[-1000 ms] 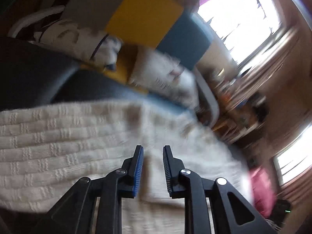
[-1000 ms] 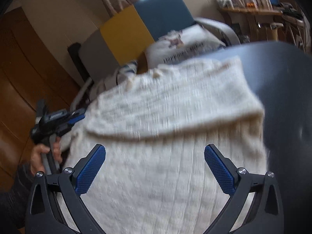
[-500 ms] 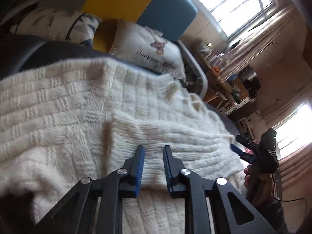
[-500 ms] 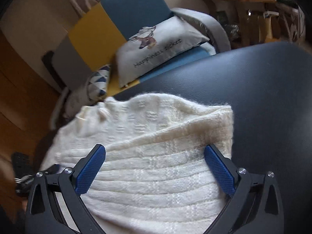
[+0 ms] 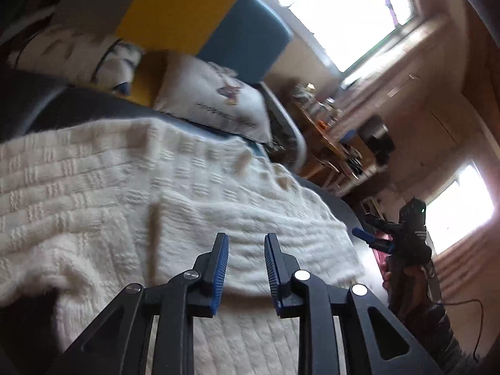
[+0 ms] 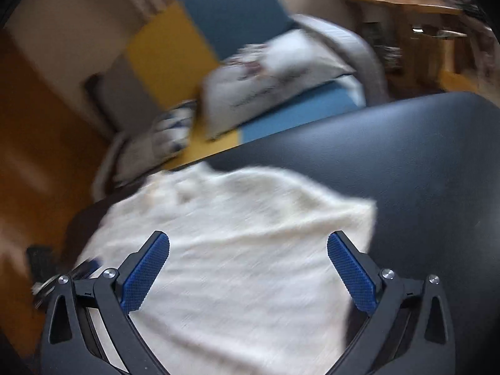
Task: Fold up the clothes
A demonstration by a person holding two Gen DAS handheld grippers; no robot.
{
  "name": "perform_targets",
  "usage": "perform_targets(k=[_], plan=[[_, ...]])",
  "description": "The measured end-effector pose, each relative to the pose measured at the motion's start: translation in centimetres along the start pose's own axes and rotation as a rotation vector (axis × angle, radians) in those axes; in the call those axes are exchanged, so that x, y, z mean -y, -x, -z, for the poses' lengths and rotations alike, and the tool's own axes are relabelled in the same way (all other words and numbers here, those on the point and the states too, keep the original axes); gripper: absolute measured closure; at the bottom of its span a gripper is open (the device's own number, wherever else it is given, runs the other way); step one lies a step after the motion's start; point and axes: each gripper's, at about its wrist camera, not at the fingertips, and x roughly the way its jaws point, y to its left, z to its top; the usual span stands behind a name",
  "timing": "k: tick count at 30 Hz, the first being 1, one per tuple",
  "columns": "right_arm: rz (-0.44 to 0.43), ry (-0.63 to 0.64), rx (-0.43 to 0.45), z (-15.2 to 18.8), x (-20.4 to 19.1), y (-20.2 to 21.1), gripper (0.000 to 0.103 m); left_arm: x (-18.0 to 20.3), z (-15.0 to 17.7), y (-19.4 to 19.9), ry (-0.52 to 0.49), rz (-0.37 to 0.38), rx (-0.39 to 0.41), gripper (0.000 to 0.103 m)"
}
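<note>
Nearer now: pillow, writing unreadable.

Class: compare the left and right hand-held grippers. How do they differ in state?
The left hand-held gripper has its jaws narrowly apart and opening; the right hand-held gripper stands wide open. The left's pads run nearly parallel; the right's splay outward. Both have blue pads, hold nothing and sit over the cream knitted sweater.
</note>
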Motion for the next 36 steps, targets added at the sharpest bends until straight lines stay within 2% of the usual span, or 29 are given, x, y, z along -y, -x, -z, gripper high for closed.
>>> perform_targets(k=[3, 5, 6, 8, 11, 13, 15, 18, 21, 23, 24, 25, 28, 31, 34, 36], plan=[[0.066, 0.064, -0.095, 2.5, -0.9, -0.5, 0.0, -0.6, 1.2, -1.5, 0.001, -0.115, -0.075, 0.081], [0.143, 0.073, -0.18, 4.1, -0.3, -2.0, 0.0, -1.5, 1.9, -1.8, 0.026, -0.097, -0.052, 0.082], [0.183, 0.107, -0.188, 4.9, -0.2, -2.5, 0.0, -1.6, 2.0, -1.6, 0.037, -0.089, -0.045, 0.082], [0.242, 0.196, -0.164, 5.7, -1.2, -2.9, 0.0, -1.8, 2.0, -1.3, 0.073, -0.074, -0.043, 0.081], [0.307, 0.236, -0.159, 5.6, -3.7, -2.9, 0.0, -1.5, 2.3, 0.2, 0.104, -0.052, -0.017, 0.078], [0.242, 0.292, -0.105, 6.2, -6.6, -2.1, 0.0, -1.1, 3.1, 1.5, 0.09, -0.06, 0.006, 0.077], [0.203, 0.351, -0.094, 6.9, -9.2, -2.5, 0.0, -1.2, 4.1, 2.3, 0.1, -0.073, 0.008, 0.077], [0.21, 0.386, -0.128, 7.6, -12.0, -5.4, 0.0, -2.0, 5.4, 2.5, 0.124, -0.125, -0.021, 0.077], [0.261, 0.343, -0.174, 8.6, -12.0, -8.5, 0.0, -2.4, 6.5, 3.0, 0.126, -0.139, -0.018, 0.078], [0.35, 0.388, -0.175, 9.3, -13.2, -9.5, 0.0, -2.4, 6.6, 3.5, 0.134, -0.118, -0.004, 0.077], [0.358, 0.385, -0.186, 9.1, -13.8, -9.5, 0.0, -2.3, 6.6, 3.8, 0.138, -0.106, 0.004, 0.077], [0.356, 0.383, -0.193, 8.9, -14.5, -9.4, 0.0, -2.3, 6.4, 4.0, 0.136, -0.096, 0.011, 0.077], [0.258, 0.44, -0.142, 7.9, -17.9, -8.5, 0.0, -2.4, 5.1, 4.2, 0.13, -0.05, 0.027, 0.075], [0.234, 0.502, -0.133, 7.2, -20.9, -9.7, 0.0, -4.2, 3.4, 2.9, 0.213, -0.022, -0.007, 0.072], [0.263, 0.525, -0.161, 7.0, -21.8, -12.3, 0.0, -6.5, 2.6, 1.2, 0.321, 0.024, -0.039, 0.071], [0.307, 0.504, -0.19, 7.1, -21.0, -14.4, 0.0, -6.6, 2.1, 0.9, 0.315, 0.027, -0.021, 0.071]])
